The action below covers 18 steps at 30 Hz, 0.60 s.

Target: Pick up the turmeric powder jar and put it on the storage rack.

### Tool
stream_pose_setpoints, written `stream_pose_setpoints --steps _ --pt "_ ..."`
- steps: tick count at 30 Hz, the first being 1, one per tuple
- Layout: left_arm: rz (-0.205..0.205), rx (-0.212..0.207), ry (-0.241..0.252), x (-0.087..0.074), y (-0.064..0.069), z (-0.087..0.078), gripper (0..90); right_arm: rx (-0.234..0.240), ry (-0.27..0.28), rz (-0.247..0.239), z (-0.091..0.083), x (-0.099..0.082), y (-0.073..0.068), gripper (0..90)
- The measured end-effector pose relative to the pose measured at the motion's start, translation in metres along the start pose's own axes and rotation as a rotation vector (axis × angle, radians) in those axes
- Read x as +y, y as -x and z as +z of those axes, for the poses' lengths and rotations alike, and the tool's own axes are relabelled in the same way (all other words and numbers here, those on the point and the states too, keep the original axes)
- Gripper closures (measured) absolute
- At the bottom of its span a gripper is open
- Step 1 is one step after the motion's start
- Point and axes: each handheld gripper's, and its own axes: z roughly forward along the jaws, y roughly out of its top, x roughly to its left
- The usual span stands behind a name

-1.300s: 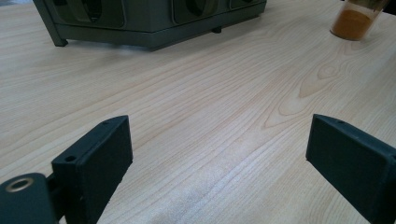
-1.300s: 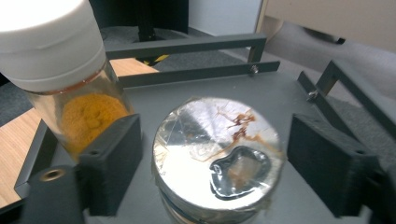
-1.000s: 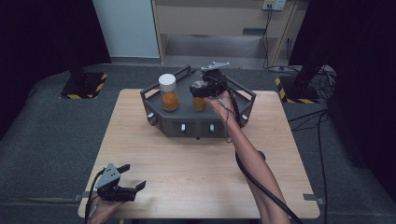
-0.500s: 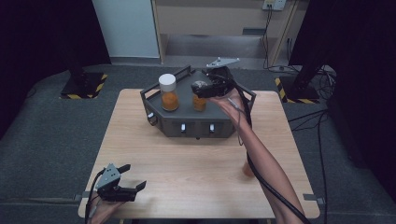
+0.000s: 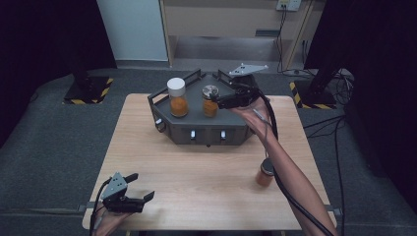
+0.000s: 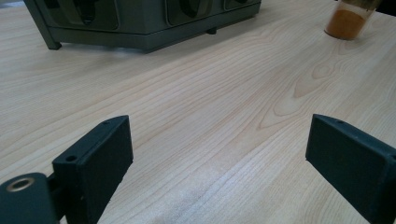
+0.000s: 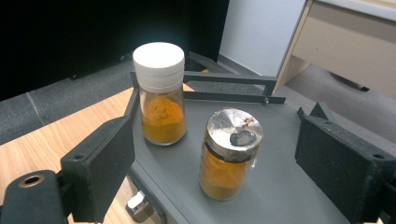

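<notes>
The right tool (image 5: 223,103) hangs over the right part of the grey stand (image 5: 196,129) with its jaws spread wide and nothing between them. Straight ahead of it, seen between the two jaws in the right gripper view, stands the foil-topped jar (image 7: 229,152) of orange powder, upright on the stand's flat top, just short of the fingertips and apart from them. Its long axis is vertical, so the jaws would close on its sides. Beyond it and to its left stands a white-capped jar (image 7: 160,93), near but not touching. A third jar (image 5: 266,172) sits on the table (image 5: 196,187) beside the right forearm. The left tool (image 5: 129,199), also wide open and empty, rests at the table's near left corner, well apart from the stand.
</notes>
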Motion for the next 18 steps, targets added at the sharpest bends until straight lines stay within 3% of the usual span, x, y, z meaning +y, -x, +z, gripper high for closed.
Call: stream_pose_setpoints --steps 9,18 --pt "0.005 -0.009 0.004 0.0 -0.001 0.0 6.2 0.015 0.036 -0.011 -0.033 -0.014 0.0 11.9" --pt "0.003 -0.012 0.01 -0.001 -0.001 0.0 5.9 0.016 0.036 -0.01 -0.061 -0.033 0.002 11.7"
